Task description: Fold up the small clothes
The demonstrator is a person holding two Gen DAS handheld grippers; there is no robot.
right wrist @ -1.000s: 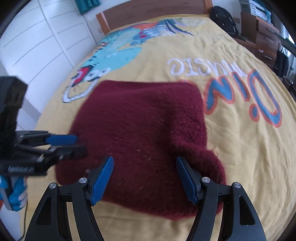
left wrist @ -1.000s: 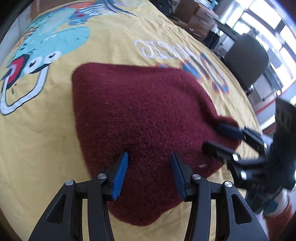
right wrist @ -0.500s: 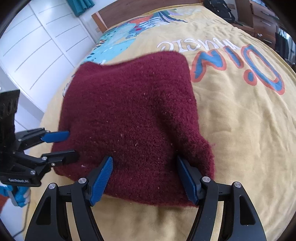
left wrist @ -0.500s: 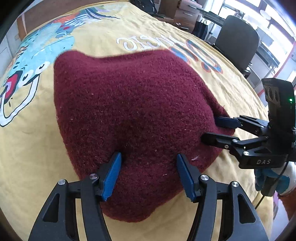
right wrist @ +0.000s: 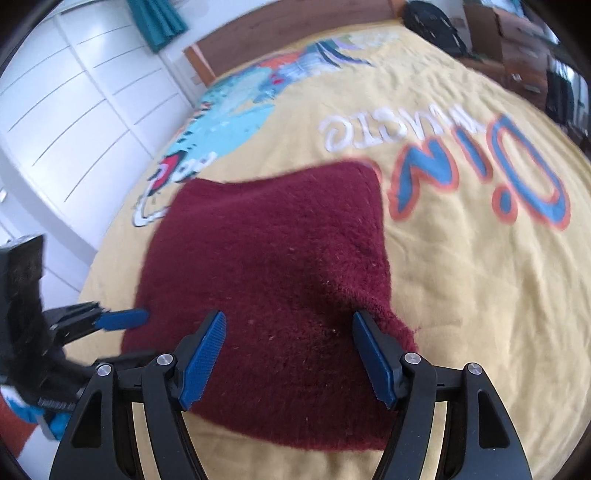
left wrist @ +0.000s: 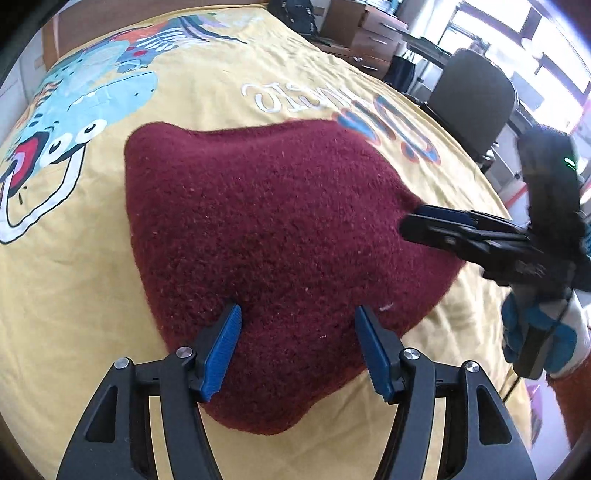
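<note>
A dark red knitted garment point(left wrist: 277, 221) lies flat on the yellow printed bedspread point(left wrist: 221, 74). My left gripper point(left wrist: 297, 310) hovers open over its near edge, with the knit showing between the blue pads but not pinched. At the garment's right corner, my right gripper point(left wrist: 412, 218) reaches in sideways. In the right wrist view the garment point(right wrist: 280, 258) fills the middle, and my right gripper point(right wrist: 289, 315) stands open above its near right part, holding nothing. The left gripper point(right wrist: 135, 334) comes in at the garment's left edge.
A gloved hand point(left wrist: 543, 339) holds the right tool. An office chair point(left wrist: 472, 99) and drawers point(left wrist: 362, 26) stand beyond the bed's right side. White wardrobe doors point(right wrist: 74, 110) line the left, and a wooden headboard point(right wrist: 277, 40) closes the far end.
The left gripper's jaws have spread wider. Both grippers have shifted a little along the garment's near edge. The garment still lies flat.
</note>
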